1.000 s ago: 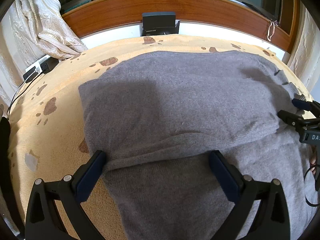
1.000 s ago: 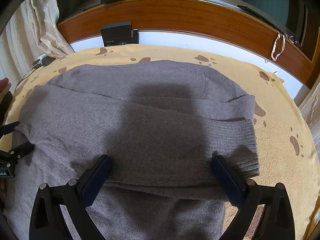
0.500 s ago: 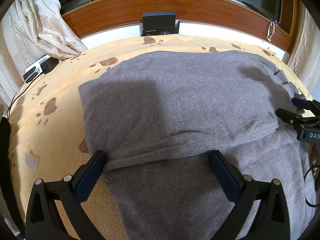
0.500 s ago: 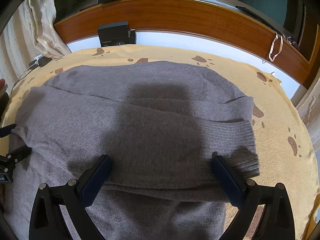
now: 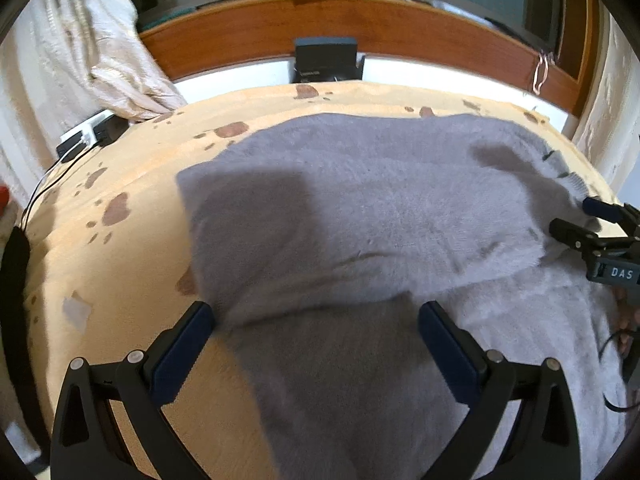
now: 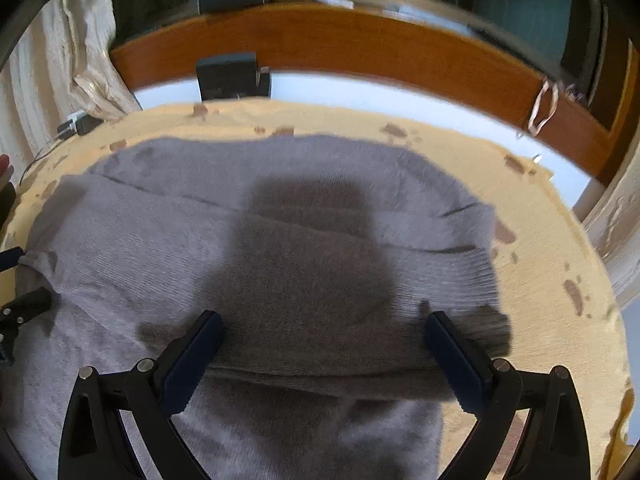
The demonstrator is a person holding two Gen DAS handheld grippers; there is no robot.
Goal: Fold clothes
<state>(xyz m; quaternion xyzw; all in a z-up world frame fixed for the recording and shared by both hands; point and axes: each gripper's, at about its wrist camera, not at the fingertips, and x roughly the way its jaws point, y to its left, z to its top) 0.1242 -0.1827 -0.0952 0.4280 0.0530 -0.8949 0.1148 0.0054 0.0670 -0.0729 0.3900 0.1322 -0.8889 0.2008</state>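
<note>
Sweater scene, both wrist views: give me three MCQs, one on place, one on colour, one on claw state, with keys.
1. Where does the sweater lie?
A. on the yellow paw-print cover
B. on the wooden ledge
C. hanging from the curtain

2. What colour is the sweater?
A. red
B. grey
C. white

3. How does the left claw stand?
A. shut on the sweater
B. open, fingers either side of a fold
C. out of view

Key: 1 A, the cover shows all round the knit. 2 B, grey in both views. 3 B, the dark pads stand wide apart; the right claw stands the same.
</note>
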